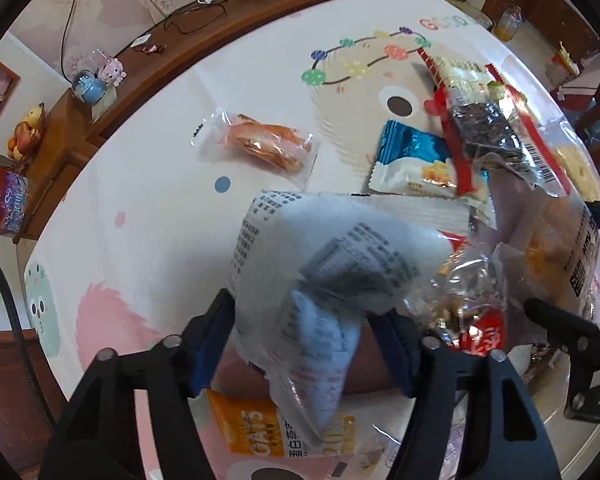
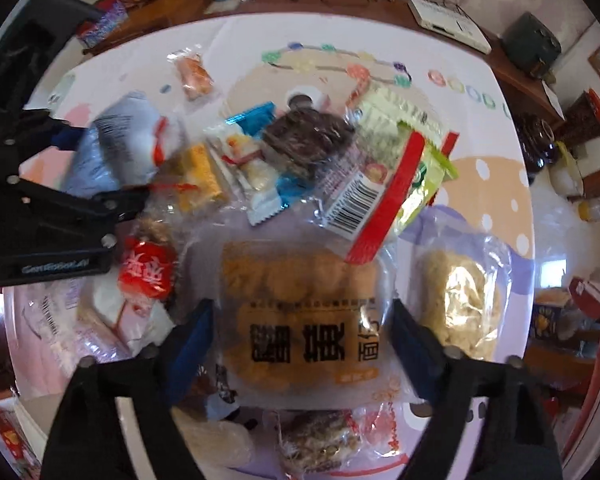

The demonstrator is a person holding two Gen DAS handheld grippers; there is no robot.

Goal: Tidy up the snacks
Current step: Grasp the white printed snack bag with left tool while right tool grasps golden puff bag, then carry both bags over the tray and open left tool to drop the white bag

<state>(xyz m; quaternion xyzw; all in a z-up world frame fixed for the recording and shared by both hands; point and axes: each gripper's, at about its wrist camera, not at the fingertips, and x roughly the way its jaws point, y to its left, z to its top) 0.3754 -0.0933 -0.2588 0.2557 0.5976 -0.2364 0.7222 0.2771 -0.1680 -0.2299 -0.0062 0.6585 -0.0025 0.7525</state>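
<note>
A cartoon-printed cloth covers the surface (image 1: 148,184), with a wooden sideboard (image 1: 112,80) behind its far edge. The left hand-held gripper (image 1: 300,320) pinches a white snack bag (image 1: 324,264) covered in small printed text, lifted above an orange packet reading "OATS" (image 1: 252,428). The right hand-held gripper (image 2: 300,320) is spread wide on either side of a clear bread pack (image 2: 300,300) with bold Chinese characters, not touching it. One wrapped orange pastry (image 1: 268,146) lies alone toward the far edge; one barcoded seaweed pack (image 2: 340,160) tops the central pile.
</note>
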